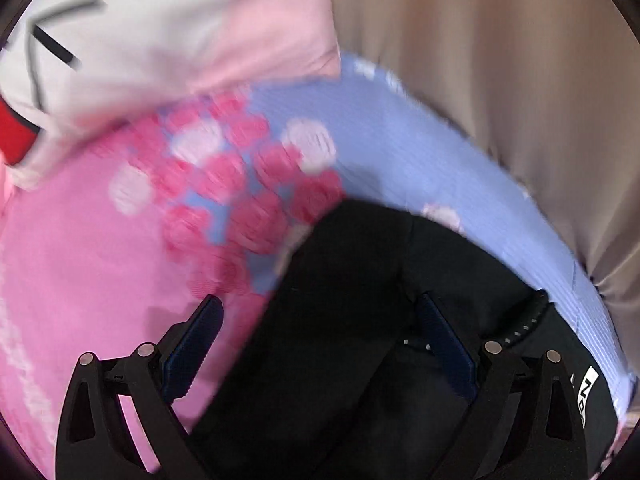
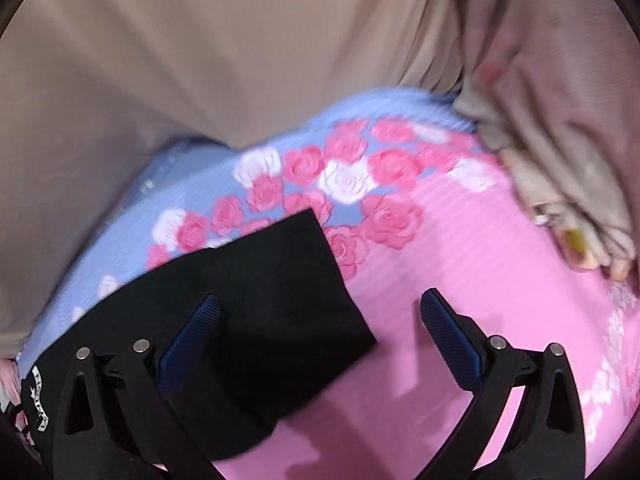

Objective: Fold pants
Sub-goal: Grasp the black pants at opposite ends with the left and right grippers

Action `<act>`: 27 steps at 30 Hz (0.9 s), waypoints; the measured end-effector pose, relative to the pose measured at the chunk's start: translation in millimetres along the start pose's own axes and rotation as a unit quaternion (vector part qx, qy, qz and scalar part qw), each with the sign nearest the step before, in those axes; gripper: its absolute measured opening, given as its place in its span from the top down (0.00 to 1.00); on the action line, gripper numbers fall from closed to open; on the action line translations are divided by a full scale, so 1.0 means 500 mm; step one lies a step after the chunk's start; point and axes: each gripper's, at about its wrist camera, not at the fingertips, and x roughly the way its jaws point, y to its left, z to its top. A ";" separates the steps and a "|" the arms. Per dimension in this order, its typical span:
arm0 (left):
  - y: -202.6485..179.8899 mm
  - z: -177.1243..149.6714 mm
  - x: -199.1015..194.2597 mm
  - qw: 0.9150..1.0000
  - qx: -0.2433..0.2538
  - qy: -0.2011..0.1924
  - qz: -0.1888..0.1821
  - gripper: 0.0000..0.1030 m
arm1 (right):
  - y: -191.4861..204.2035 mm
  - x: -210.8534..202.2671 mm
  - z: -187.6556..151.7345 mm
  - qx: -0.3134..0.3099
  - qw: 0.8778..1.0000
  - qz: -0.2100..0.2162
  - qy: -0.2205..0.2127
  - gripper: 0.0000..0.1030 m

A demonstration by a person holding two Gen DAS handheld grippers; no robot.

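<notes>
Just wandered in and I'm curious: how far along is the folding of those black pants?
Done: the black pants lie on the rose-print bedsheet, apparently already doubled over with a square end. In hand: nothing; the left gripper and right gripper hover open above them. Left: probably another fold, though the blurred views hide the full garment.

pants (image 2: 256,304) on the bed sheet (image 2: 460,288), curtain (image 2: 200,60) behind, perhaps a pillow (image 1: 160,32) at left

Soft even indoor light, heavy motion blur in both views, fisheye bending, dark vignetted corners
</notes>
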 end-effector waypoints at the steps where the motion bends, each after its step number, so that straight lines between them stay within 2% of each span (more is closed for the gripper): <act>1: -0.011 0.000 -0.003 1.000 0.008 -0.009 0.000 0.11 | 0.007 0.002 0.000 -0.005 1.000 -0.010 -0.010 0.04; 2: -0.018 0.000 -0.004 1.000 0.013 -0.012 0.000 0.14 | 0.015 0.000 0.000 -0.010 1.000 -0.009 -0.020 0.04; 3: -0.027 -0.002 -0.011 1.000 0.019 -0.022 0.002 0.35 | 0.022 -0.003 0.001 -0.015 1.000 -0.002 -0.027 0.04; 4: -0.035 -0.002 -0.019 0.999 0.026 -0.027 0.002 0.64 | 0.032 -0.008 0.000 -0.024 0.999 0.014 -0.037 0.06; 5: -0.041 -0.001 -0.024 0.999 0.028 -0.025 0.001 0.69 | 0.044 -0.012 -0.001 -0.037 0.998 0.034 -0.039 0.31; 6: -0.044 0.001 -0.032 0.999 0.028 -0.025 0.004 0.78 | 0.051 -0.013 0.000 -0.045 0.998 0.039 -0.036 0.60; 7: -0.044 0.002 -0.041 0.999 0.028 -0.025 0.002 0.85 | 0.057 -0.017 0.000 -0.048 0.997 0.048 -0.034 0.68; 8: -0.041 0.002 -0.055 0.999 0.026 -0.028 -0.005 0.87 | 0.064 -0.031 0.000 -0.052 0.995 0.073 -0.034 0.94; 10: -0.031 0.000 -0.093 0.999 0.020 -0.039 -0.028 0.90 | 0.074 -0.074 -0.007 -0.066 0.993 0.071 -0.067 0.93; 14: 0.014 -0.009 -0.203 0.993 0.030 -0.074 -0.087 0.90 | 0.045 -0.220 -0.036 -0.088 0.977 0.127 -0.144 0.94; 16: 0.048 -0.047 -0.288 0.987 0.046 -0.097 -0.117 0.90 | 0.019 -0.288 -0.063 -0.109 0.967 0.148 -0.178 0.94; 19: 0.088 -0.119 -0.387 0.981 0.074 -0.127 -0.130 0.90 | 0.010 -0.368 -0.109 -0.137 0.954 0.167 -0.206 0.94; 22: 0.152 -0.227 -0.448 0.977 0.103 -0.140 -0.126 0.89 | -0.033 -0.431 -0.185 -0.161 0.947 0.173 -0.216 0.94; 24: 0.184 -0.282 -0.440 0.978 0.116 -0.131 -0.114 0.88 | -0.052 -0.439 -0.235 -0.173 0.949 0.165 -0.207 0.93; 26: 0.227 -0.351 -0.423 0.980 0.117 -0.112 -0.115 0.80 | -0.079 -0.443 -0.280 -0.182 0.955 0.147 -0.183 0.93; 27: 0.250 -0.381 -0.415 0.981 0.114 -0.105 -0.120 0.73 | -0.090 -0.441 -0.301 -0.183 0.958 0.139 -0.172 0.91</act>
